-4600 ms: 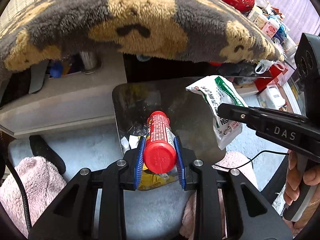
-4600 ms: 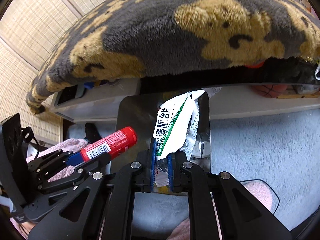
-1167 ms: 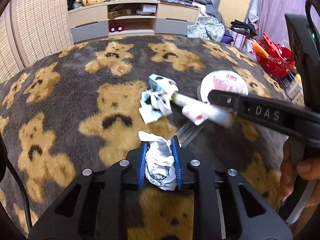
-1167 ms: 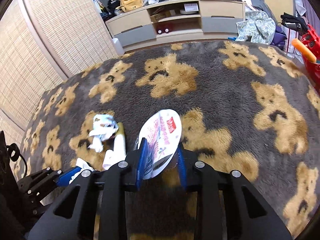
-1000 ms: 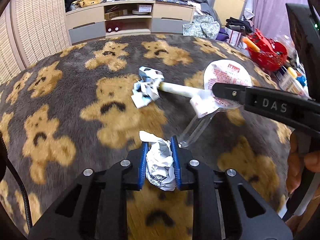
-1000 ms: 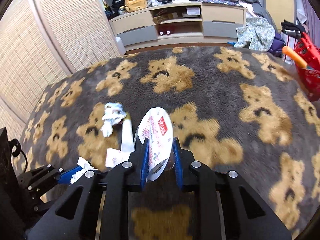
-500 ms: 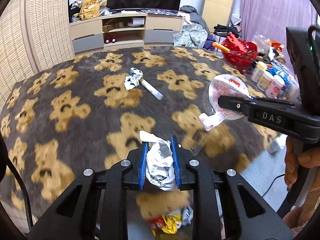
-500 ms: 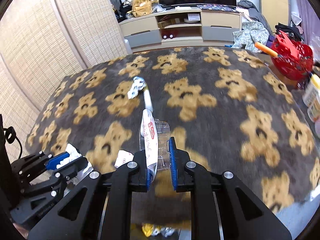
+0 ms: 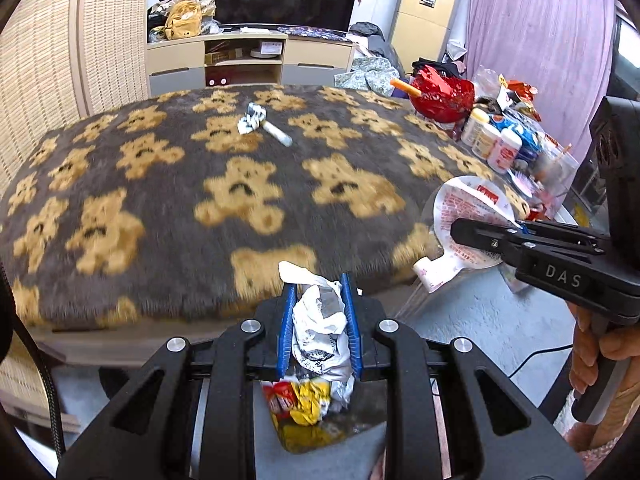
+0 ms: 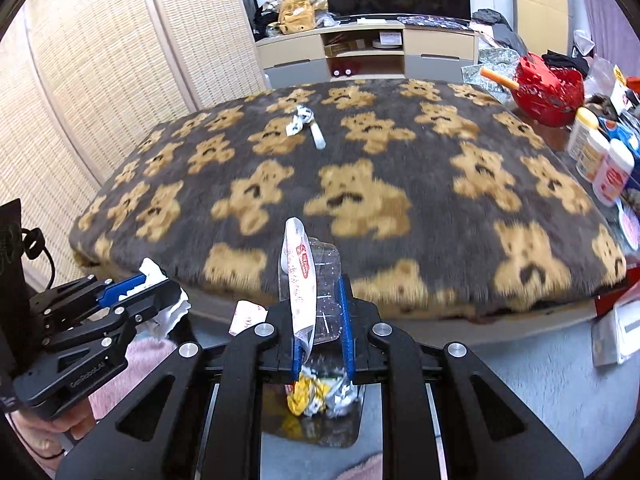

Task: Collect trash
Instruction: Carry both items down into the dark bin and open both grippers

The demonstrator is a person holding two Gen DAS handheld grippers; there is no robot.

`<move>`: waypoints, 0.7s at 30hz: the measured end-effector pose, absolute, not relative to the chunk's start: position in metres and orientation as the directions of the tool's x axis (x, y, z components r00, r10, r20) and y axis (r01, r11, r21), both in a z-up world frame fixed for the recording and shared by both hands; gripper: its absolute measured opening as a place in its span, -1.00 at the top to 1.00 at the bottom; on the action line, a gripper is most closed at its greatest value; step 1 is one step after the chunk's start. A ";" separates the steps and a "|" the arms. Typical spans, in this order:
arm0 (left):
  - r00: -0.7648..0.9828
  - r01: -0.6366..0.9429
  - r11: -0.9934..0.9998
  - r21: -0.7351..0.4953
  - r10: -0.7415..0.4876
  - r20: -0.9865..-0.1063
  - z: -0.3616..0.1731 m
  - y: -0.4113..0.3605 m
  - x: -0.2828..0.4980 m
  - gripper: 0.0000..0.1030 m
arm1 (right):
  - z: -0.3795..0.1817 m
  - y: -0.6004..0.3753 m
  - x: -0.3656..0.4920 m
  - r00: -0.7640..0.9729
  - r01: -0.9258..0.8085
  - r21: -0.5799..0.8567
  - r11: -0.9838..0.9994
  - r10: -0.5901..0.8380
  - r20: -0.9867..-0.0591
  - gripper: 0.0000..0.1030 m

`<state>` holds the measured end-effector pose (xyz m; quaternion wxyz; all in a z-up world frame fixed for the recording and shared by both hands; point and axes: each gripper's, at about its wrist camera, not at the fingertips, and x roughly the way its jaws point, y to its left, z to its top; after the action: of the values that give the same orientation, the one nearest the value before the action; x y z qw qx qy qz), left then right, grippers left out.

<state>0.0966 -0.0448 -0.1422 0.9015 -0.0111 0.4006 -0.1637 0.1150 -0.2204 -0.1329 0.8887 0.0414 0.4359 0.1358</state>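
My left gripper (image 9: pixel 318 300) is shut on a crumpled white paper wad (image 9: pixel 320 320), held past the front edge of the bear-print blanket (image 9: pixel 160 208). My right gripper (image 10: pixel 322 312) is shut on a clear plastic cup with a peeled printed lid (image 10: pixel 300 272). That cup also shows at the right of the left wrist view (image 9: pixel 468 208). Below both grippers stands a shiny metal bin (image 10: pixel 348 432) with yellow and red wrappers (image 9: pixel 300 400) in it. A crumpled wrapper and a white tube (image 9: pixel 260 122) lie far back on the blanket.
A red basket (image 9: pixel 440 96) and several bottles (image 9: pixel 496 144) crowd the blanket's right edge. A TV cabinet (image 9: pixel 248 60) stands behind, woven screens (image 10: pixel 100 60) to the left. Grey carpet (image 9: pixel 480 328), a cable and pink fabric (image 10: pixel 148 360) lie by the bin.
Both grippers drew back from the blanket's middle past its front edge, still holding the paper wad and the cup. The bin with wrappers has come into view beneath them.
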 end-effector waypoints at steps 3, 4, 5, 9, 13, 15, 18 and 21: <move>0.614 0.278 0.946 -0.168 -0.309 -0.726 -0.153 -0.041 0.083 0.59 | -0.143 -0.222 0.100 0.573 -0.200 0.201 0.959 0.281 -0.770 0.68; 0.610 0.277 0.946 -0.170 -0.310 -0.729 -0.157 -0.040 0.079 0.59 | -0.148 -0.222 0.095 0.563 -0.199 0.211 0.957 0.287 -0.775 0.68; 0.606 0.274 0.946 -0.172 -0.309 -0.733 -0.161 -0.039 0.076 0.59 | -0.154 -0.222 0.091 0.553 -0.197 0.217 0.956 0.291 -0.781 0.68; 0.567 0.269 0.945 -0.188 -0.313 -0.762 -0.186 -0.039 0.067 0.59 | -0.185 -0.218 0.082 0.504 -0.178 0.236 0.955 0.295 -0.812 0.68; 0.523 0.266 0.943 -0.198 -0.314 -0.792 -0.213 -0.041 0.063 0.59 | -0.214 -0.214 0.078 0.460 -0.156 0.236 0.959 0.283 -0.842 0.68; 0.498 0.260 0.944 -0.203 -0.311 -0.809 -0.228 -0.042 0.062 0.59 | -0.228 -0.211 0.078 0.443 -0.145 0.219 0.965 0.261 -0.858 0.68; 0.464 0.254 0.945 -0.207 -0.307 -0.831 -0.248 -0.044 0.062 0.59 | -0.246 -0.211 0.081 0.418 -0.130 0.213 0.968 0.248 -0.874 0.68; 0.424 0.248 0.945 -0.215 -0.305 -0.853 -0.269 -0.047 0.066 0.59 | -0.266 -0.209 0.086 0.385 -0.110 0.210 0.971 0.237 -0.892 0.68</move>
<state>0.0662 -0.0465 -0.2692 0.8434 -0.0283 0.5110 -0.1639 0.0857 -0.2093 -0.2656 0.8302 0.0581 0.5445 0.1045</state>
